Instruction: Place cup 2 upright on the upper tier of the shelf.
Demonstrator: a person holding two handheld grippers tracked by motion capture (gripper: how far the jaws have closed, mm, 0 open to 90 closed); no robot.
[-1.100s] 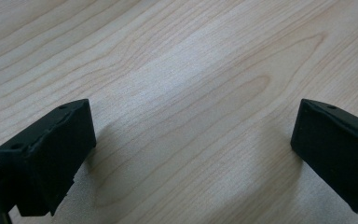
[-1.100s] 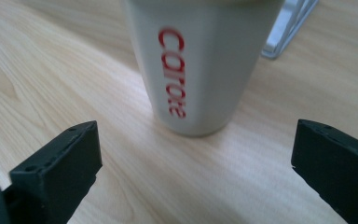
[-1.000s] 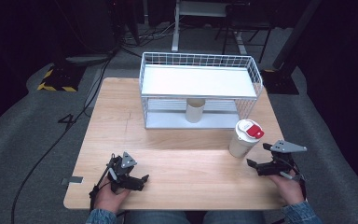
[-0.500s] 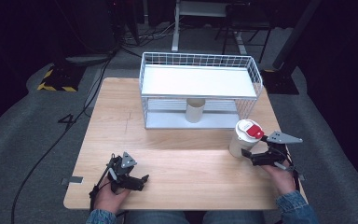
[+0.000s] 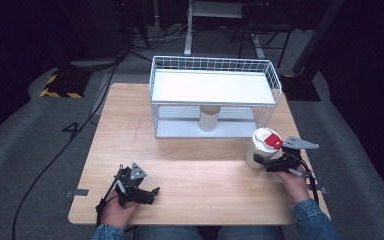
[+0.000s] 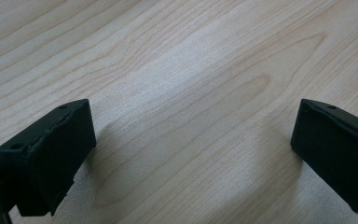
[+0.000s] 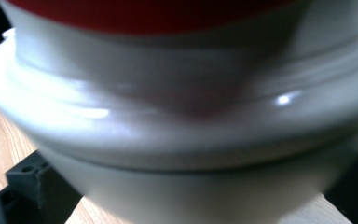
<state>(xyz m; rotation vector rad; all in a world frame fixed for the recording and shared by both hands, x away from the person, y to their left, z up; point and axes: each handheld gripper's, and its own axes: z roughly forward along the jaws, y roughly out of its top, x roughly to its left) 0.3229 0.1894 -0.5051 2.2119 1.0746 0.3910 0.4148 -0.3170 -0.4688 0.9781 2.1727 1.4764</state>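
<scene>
With its jaws spread around the cup (image 5: 261, 148), which stands in front of the rack (image 5: 215, 102) at its right end, the right gripper (image 5: 267, 163) looks ready to close and lift, while the left gripper (image 5: 147, 192) rests spread on the table (image 5: 190, 180).

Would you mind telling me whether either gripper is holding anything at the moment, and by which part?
The left gripper holds nothing, jaws open over bare table. The right gripper has its jaws around the lidded cup, just below the lid; a firm clamp cannot be told.
</scene>
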